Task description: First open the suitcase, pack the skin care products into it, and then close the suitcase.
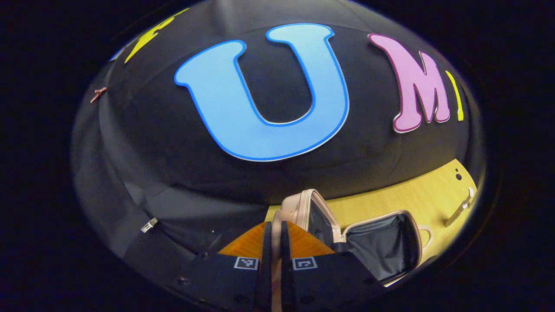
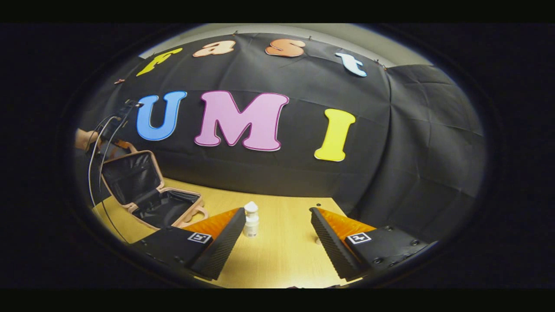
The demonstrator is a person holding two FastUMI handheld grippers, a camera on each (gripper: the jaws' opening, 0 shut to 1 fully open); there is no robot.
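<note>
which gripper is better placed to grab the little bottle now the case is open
Right. The right gripper is open with the bottle just ahead by one finger; the left gripper is shut at the suitcase lid's edge.

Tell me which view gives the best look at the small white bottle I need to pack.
The right gripper view: the white bottle stands upright on the wooden table, just ahead of the open right gripper, close to one finger. The left gripper view looks at the open suitcase instead; I can't pick the bottle out there.
</note>
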